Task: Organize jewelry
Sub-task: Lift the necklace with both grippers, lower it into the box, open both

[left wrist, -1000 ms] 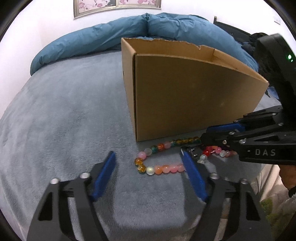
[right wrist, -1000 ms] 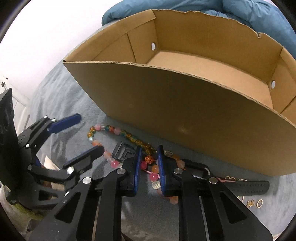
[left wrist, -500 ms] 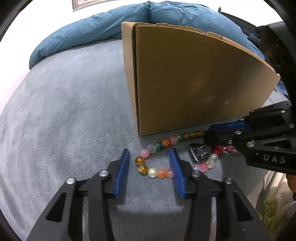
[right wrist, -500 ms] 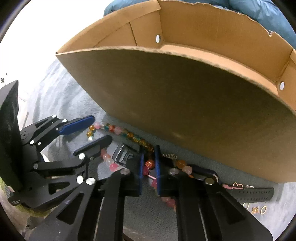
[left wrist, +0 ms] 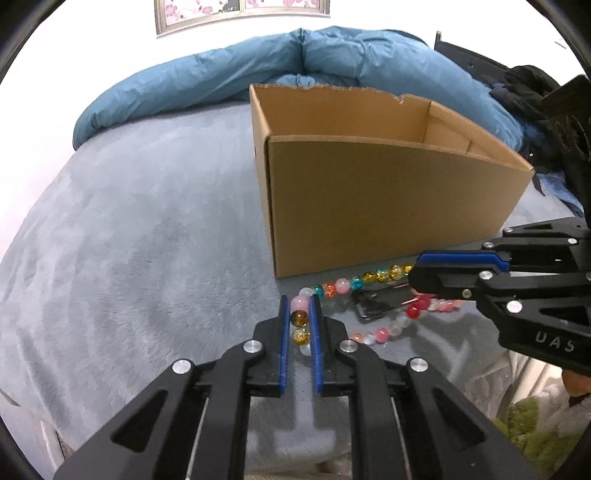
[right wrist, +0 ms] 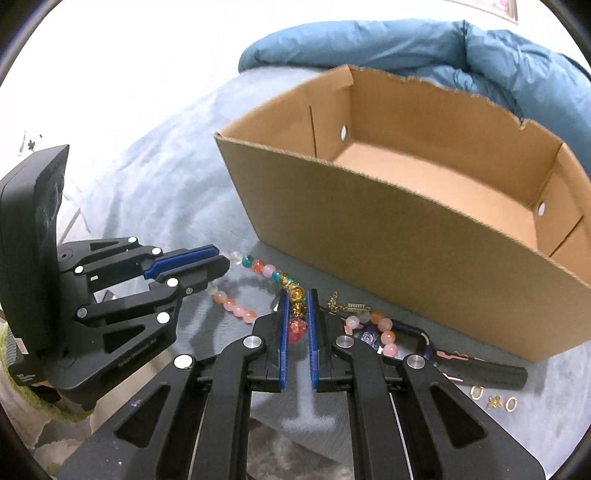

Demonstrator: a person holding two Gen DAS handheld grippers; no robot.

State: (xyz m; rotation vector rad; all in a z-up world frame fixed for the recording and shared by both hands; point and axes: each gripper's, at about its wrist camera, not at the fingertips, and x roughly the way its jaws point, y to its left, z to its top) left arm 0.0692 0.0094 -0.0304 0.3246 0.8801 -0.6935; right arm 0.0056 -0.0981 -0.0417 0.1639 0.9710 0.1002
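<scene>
One beaded necklace lies strung along the grey bed just in front of one open cardboard box. Two grippers hold it: the left gripper has its jaws clamped on amber beads at one bend, and the right gripper has its jaws clamped on gold and red beads. One black strap, one thin chain and three small gold trinkets lie nearby.

Blue duvet on grey bedspread, framed picture above.
</scene>
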